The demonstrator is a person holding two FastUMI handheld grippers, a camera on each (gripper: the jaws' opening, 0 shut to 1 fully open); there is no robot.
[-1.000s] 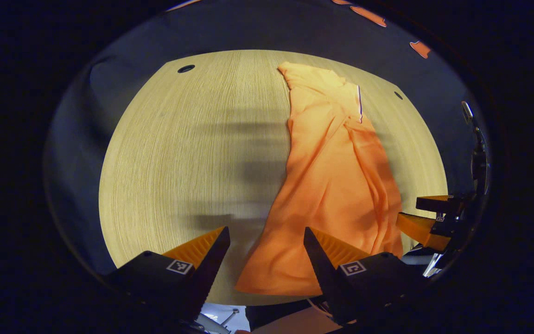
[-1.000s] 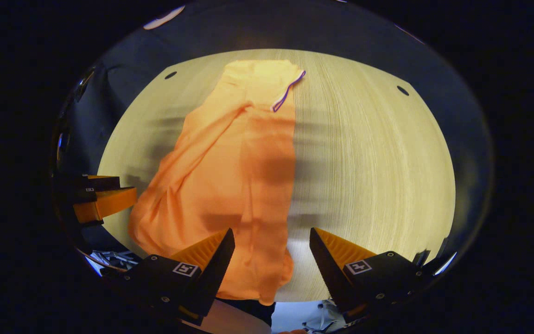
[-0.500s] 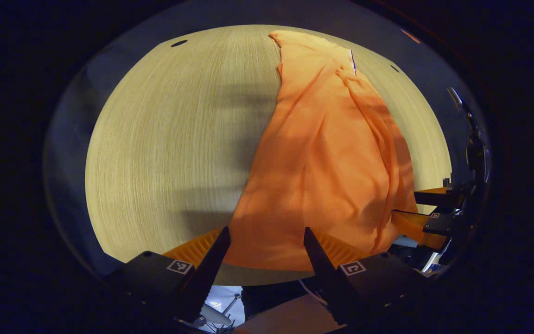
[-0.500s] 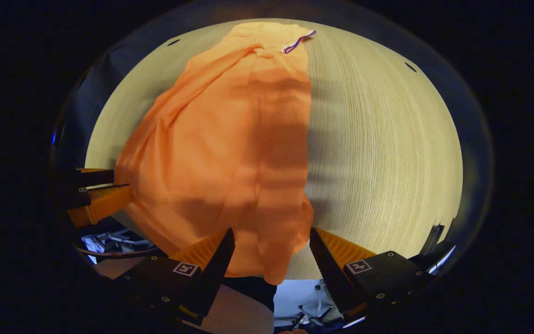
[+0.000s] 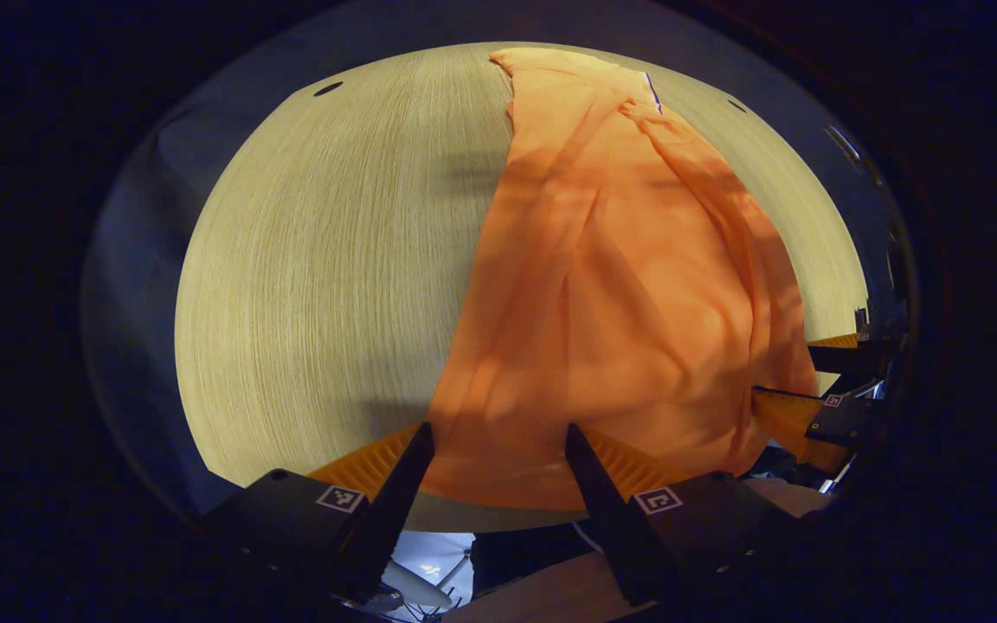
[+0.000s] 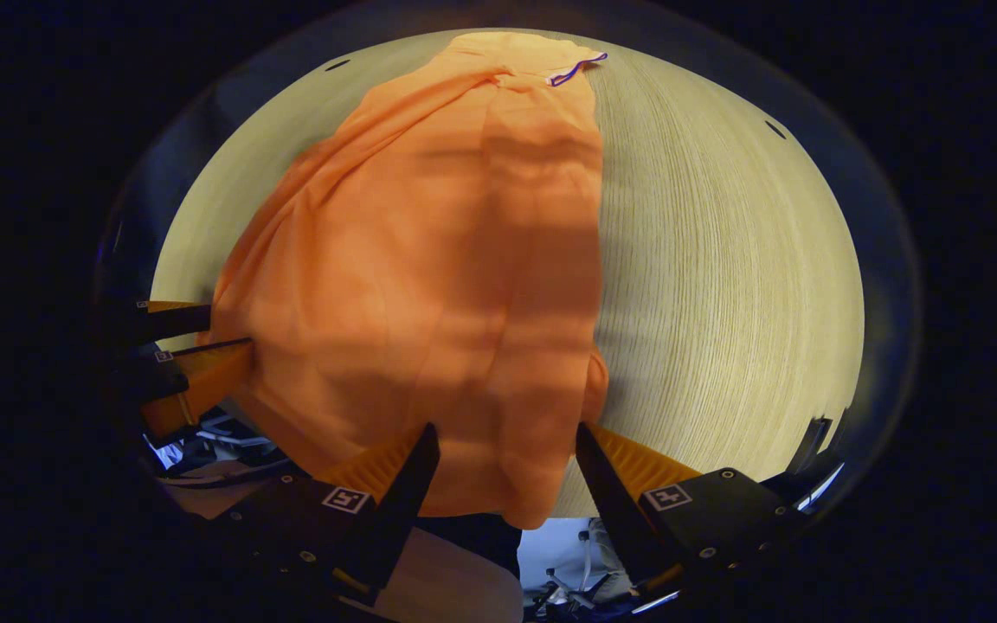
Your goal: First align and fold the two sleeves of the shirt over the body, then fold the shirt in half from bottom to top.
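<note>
Readable text, brands, numbers: none on any item.

Signs: small square black-and-white coded markers, not legible as words.
- Left gripper (image 5: 498, 446), near edge of the left gripper view: one marker (image 5: 340, 498) on its left finger mount, one marker (image 5: 657, 499) on its right.
- Right gripper (image 6: 503, 446), near edge of the right gripper view: one marker (image 6: 344, 498) on its left finger mount, one marker (image 6: 667, 497) on its right.
</note>
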